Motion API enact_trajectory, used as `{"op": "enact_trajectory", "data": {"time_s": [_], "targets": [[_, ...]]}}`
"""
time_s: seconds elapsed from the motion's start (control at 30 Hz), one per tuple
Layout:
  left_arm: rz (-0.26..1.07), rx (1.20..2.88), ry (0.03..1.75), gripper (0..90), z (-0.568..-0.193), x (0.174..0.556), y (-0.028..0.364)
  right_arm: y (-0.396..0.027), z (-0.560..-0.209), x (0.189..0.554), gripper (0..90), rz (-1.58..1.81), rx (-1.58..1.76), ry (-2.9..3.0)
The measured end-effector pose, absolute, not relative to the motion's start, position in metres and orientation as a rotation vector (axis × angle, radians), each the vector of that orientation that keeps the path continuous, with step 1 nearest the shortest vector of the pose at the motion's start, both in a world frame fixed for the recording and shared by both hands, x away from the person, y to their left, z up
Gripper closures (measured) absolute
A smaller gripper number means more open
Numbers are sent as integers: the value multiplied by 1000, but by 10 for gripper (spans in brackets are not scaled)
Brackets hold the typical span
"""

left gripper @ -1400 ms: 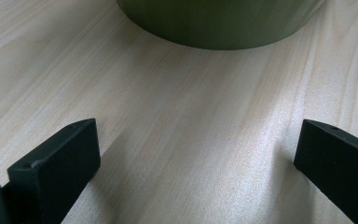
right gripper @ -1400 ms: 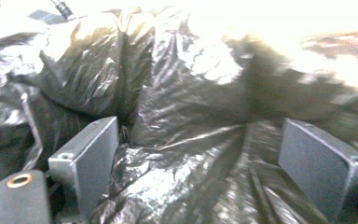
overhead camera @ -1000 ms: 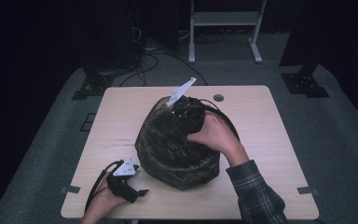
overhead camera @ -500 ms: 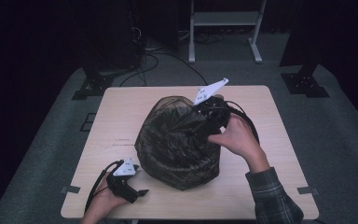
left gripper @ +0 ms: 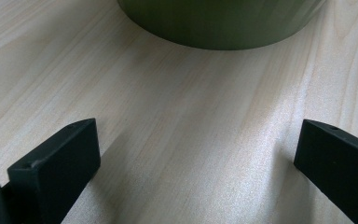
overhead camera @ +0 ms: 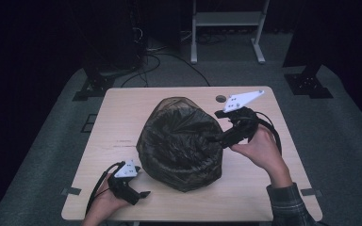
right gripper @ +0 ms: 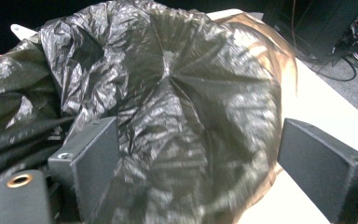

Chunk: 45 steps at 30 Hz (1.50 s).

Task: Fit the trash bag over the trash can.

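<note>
A black bin bag (overhead camera: 179, 141) sits in the middle of the desk (overhead camera: 122, 117), pulled down over a round green bin whose base (left gripper: 223, 23) shows in the left gripper view. The bag is crumpled and shiny, with its folds gathering to a point on top.

The right gripper (overhead camera: 215, 139) is at the bag's right side, level with the upper part, held by a hand (overhead camera: 261, 150) over the desk's right half. In the right gripper view its jaws stand wide, one on either side of the plastic (right gripper: 177, 116); the picture is a bit blurred there, so I cannot say for sure whether they touch the bag.

The left gripper (overhead camera: 143, 193) rests low near the desk's front edge, towards the front left corner, just beside the foot of the bag. Its jaws are spread wide over bare wood, with the bin's base a little way ahead of them.
</note>
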<state>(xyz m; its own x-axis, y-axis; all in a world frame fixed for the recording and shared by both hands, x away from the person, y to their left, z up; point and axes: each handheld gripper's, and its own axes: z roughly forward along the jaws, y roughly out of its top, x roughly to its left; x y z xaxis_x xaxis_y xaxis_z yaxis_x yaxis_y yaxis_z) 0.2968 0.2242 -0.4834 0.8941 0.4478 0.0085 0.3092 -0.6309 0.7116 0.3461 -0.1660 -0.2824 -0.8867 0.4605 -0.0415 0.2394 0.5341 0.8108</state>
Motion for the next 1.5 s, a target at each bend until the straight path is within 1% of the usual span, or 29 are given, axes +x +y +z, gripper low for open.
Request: {"op": "enact_trajectory", "data": {"time_s": [0.27, 0.53, 0.83, 1.13, 1.5], "targets": [[237, 2300, 539, 0, -483, 297, 224, -196, -297, 333, 114, 1326, 643, 2478], [236, 2301, 539, 0, -483, 297, 224, -213, -318, 315, 113, 1355, 666, 2470], [236, 2302, 539, 0, -483, 297, 224, -219, -353, 296, 113, 1372, 670, 2486], [237, 2301, 540, 0, -483, 297, 224, -226, -387, 287, 109, 1412, 683, 2492], [236, 2300, 540, 0, -483, 297, 224, -216, -424, 282, 104, 1294, 701, 2549]]}}
